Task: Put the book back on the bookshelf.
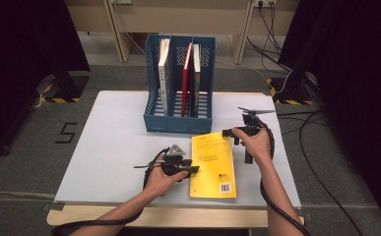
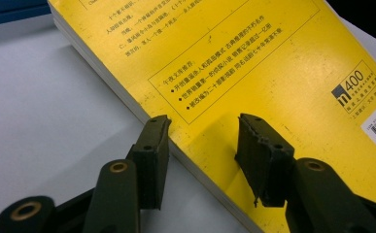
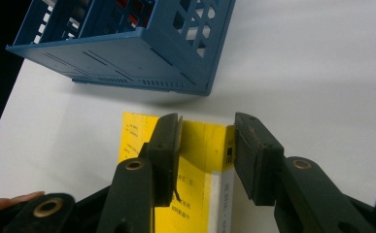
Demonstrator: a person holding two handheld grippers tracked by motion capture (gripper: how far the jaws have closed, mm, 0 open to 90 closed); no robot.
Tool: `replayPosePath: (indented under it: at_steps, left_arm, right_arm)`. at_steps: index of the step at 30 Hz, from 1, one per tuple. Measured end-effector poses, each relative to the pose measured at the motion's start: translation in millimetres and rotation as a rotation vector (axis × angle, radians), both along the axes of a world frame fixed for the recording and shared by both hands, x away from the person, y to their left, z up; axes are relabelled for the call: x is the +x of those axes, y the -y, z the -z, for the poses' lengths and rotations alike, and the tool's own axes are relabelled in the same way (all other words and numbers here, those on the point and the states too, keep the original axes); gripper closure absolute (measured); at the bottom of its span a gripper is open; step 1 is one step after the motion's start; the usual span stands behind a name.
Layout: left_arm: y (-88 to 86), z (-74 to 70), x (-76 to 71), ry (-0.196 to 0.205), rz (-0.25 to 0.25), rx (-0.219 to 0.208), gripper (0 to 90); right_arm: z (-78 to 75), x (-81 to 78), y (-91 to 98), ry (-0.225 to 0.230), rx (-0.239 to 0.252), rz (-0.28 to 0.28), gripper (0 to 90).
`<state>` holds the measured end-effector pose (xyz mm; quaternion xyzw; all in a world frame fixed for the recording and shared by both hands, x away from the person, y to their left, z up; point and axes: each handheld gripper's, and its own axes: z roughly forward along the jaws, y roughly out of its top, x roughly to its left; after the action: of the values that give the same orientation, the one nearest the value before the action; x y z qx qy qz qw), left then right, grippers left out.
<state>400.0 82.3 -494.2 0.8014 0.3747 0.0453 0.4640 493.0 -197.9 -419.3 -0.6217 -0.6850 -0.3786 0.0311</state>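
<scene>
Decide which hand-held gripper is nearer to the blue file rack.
Right. The right hand-held gripper sits at the yellow book's far corner, just in front of the rack. The left hand-held gripper is at the book's left edge, farther back toward the person.

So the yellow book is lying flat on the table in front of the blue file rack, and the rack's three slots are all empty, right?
Not quite. The yellow book does lie flat on the table in front of the blue file rack, but the slots are not empty: the high view shows books standing in them, including a red book.
</scene>
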Motion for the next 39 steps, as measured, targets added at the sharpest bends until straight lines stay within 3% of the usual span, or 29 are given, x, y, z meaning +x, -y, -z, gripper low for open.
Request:
replayPosePath:
  at_steps: [3, 15, 19, 39]
  left_arm:
    - [0.0, 0.1, -0.3, 0.0, 0.0, -0.001, 54.3]
    - [0.2, -0.1, -0.8, 0.001, -0.002, 0.003, 54.0]
    - [-0.1, 0.1, -0.7, 0.0, -0.002, -0.002, 54.0]
    - [0.1, -0.2, -0.7, 0.001, -0.001, 0.004, 54.0]
  right_arm:
    - [1.1, -1.1, 0.8, -0.003, 0.022, 0.013, 63.2]
    - [0.8, -1.0, 2.0, -0.026, 0.034, 0.018, 63.2]
    - [1.4, -0.8, 2.3, -0.042, 0.063, 0.005, 62.8]
    - [4.3, -1.7, -0.7, -0.057, 0.042, -0.015, 60.0]
